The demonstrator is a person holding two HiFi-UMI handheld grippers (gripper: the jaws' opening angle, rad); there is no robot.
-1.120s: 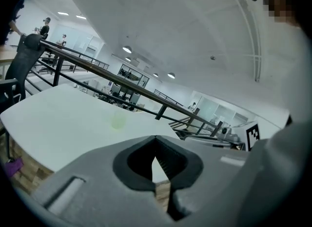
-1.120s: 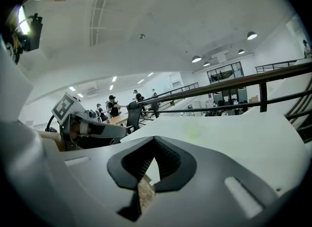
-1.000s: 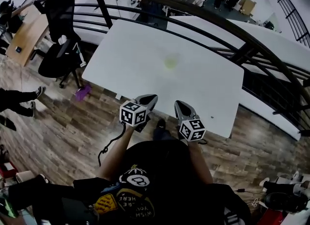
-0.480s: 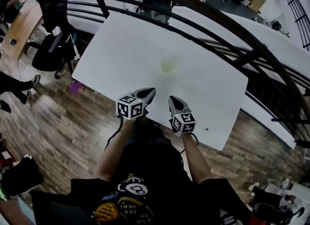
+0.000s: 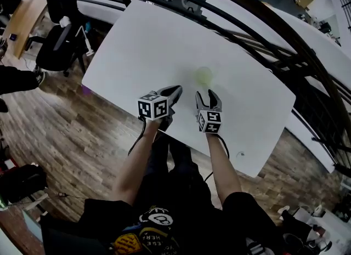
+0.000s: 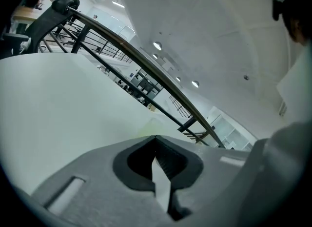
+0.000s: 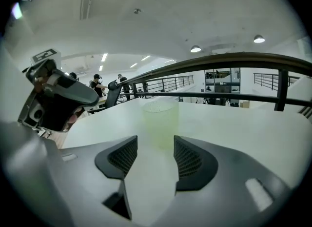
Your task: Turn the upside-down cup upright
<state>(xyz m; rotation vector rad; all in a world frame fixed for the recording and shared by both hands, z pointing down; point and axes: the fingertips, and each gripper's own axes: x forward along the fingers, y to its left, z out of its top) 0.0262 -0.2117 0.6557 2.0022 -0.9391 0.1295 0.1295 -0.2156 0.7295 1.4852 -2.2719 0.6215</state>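
Both arms have stretched forward over the table (image 5: 137, 40) toward the upside-down cup (image 5: 204, 74) standing on it. Left of the cup, the left gripper (image 5: 176, 89) tilts downward, jaws together and empty. Just short of the cup, the right gripper (image 5: 212, 94) tilts downward, jaws opening with nothing between them.

A white rectangular desk (image 5: 142, 45) stands on a brown wooden plank floor (image 5: 82, 139), with a black curved metal railing (image 5: 296, 61) behind it and a black office chair (image 5: 55, 56) off its left end. A small pale green translucent cup (image 5: 204, 74) sits on the desk toward the near edge. The left gripper (image 5: 174, 91), grey with a marker cube, is low over the desk just left of the cup, jaws together. The right gripper (image 5: 210, 96) points at the cup with its jaws opening, and the cup is just beyond their tips rather than between them.
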